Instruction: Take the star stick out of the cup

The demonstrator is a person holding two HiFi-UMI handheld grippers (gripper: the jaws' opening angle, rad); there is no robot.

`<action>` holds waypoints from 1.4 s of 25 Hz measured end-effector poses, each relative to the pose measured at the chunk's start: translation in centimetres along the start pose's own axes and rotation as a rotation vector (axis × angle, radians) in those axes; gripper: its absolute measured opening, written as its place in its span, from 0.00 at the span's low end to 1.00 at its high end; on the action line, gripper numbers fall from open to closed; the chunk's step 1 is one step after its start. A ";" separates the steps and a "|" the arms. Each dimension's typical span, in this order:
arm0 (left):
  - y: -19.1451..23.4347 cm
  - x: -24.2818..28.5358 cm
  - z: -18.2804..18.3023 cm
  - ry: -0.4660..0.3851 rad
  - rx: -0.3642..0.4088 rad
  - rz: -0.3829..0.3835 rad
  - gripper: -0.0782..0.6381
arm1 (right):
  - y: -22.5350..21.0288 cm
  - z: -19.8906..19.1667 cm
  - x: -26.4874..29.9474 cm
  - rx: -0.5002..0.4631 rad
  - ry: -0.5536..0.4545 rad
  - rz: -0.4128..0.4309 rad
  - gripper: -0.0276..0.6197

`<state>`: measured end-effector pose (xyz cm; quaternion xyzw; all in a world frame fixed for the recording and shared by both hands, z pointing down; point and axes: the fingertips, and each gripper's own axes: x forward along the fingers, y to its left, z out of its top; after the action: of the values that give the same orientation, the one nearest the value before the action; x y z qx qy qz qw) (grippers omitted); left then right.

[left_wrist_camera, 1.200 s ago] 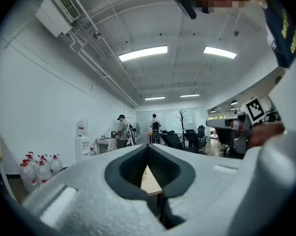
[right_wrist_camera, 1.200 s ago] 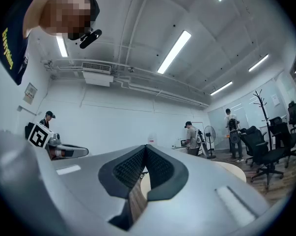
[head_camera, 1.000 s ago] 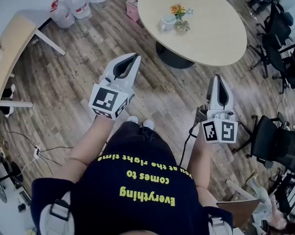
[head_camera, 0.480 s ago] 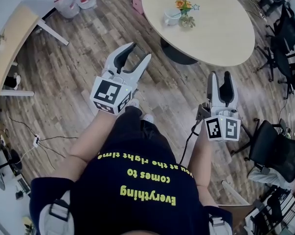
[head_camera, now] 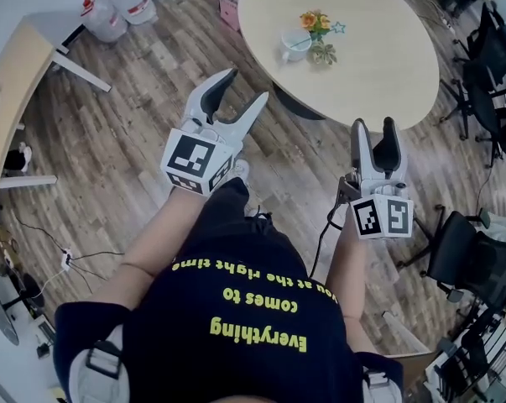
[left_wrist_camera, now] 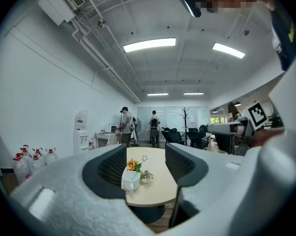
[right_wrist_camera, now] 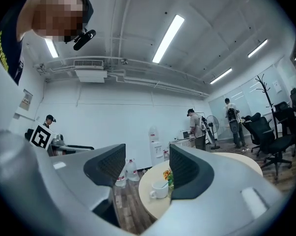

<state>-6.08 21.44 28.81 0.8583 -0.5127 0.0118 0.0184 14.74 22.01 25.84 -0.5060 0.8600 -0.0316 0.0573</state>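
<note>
We read one line, in yellow print on the person's dark shirt (head_camera: 194,330), upside down in the head view: "Everything comes to you at the right time". The square markers on the left gripper (head_camera: 249,85) and right gripper (head_camera: 374,124) bore patterns only, no letters.

The tabletop (head_camera: 378,49) is a pale oval slab of light wood, smooth and mostly bare. A white cup (head_camera: 295,44) stands on it left of the middle, nearer the left edge than the right, with its handle turned towards that left edge. Just beside the cup, on the side of the near edge, sits a small potted plant (head_camera: 324,54) with grey-green leaves. The two are close together; whether they touch cannot be told. The right half of the tabletop and its far edge carry nothing. A dark pedestal (head_camera: 299,112) shows under the near edge, standing on a wood-plank floor (head_camera: 135,99).
</note>
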 end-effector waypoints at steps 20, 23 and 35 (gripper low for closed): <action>11.0 12.0 -0.7 0.044 -0.018 -0.107 0.45 | -3.3 -2.1 13.1 0.025 0.050 -0.119 0.49; 11.1 13.6 -1.1 0.051 -0.021 -0.102 0.45 | -4.5 -2.5 14.5 0.033 0.055 -0.104 0.49; 12.1 22.0 1.2 0.028 0.016 -0.007 0.45 | -11.8 0.3 22.8 0.024 -0.005 0.022 0.50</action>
<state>-6.29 -3.71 28.67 0.8599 -0.5093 0.0276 0.0188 14.05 -3.65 25.40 -0.4957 0.8651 -0.0401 0.0658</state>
